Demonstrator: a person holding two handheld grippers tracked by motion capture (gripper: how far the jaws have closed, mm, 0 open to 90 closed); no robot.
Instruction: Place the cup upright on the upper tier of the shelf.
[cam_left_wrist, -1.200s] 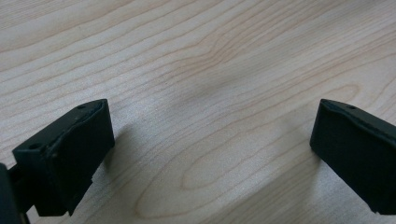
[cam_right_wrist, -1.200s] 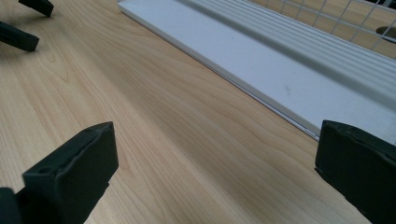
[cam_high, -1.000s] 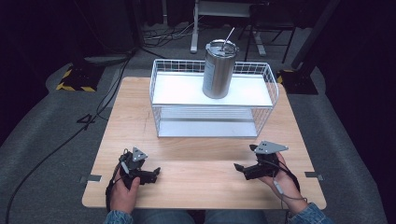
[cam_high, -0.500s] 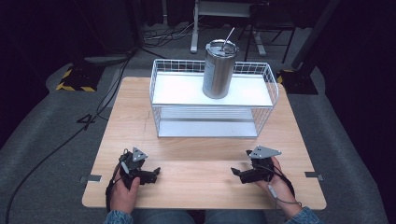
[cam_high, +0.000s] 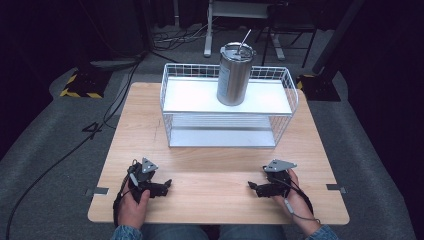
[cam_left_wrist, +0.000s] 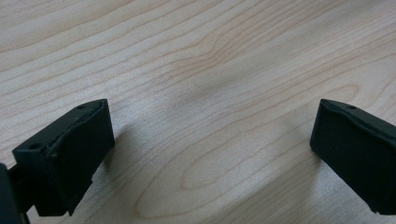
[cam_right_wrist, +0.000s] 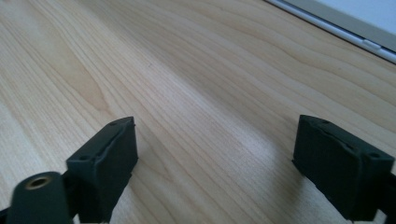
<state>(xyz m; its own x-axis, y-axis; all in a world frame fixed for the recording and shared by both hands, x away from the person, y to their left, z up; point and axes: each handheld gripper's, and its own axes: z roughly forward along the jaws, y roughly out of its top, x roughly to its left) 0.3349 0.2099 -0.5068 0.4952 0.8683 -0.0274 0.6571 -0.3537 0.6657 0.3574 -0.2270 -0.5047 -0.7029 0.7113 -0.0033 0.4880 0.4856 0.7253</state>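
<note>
Two grippers are resting low on the wooden table (cam_high: 215, 170) near its front edge, well apart. Both the left gripper (cam_high: 167, 184) and the right gripper (cam_high: 251, 187) are sitting with jaws spread wide over bare wood, grasping nothing. Farther back, a steel tumbler (cam_high: 234, 75) is standing upright on the wire rack (cam_high: 227, 112).

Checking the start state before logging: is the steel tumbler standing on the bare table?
No, the steel tumbler stands upright on the top shelf of the white wire rack, above the table.
</note>
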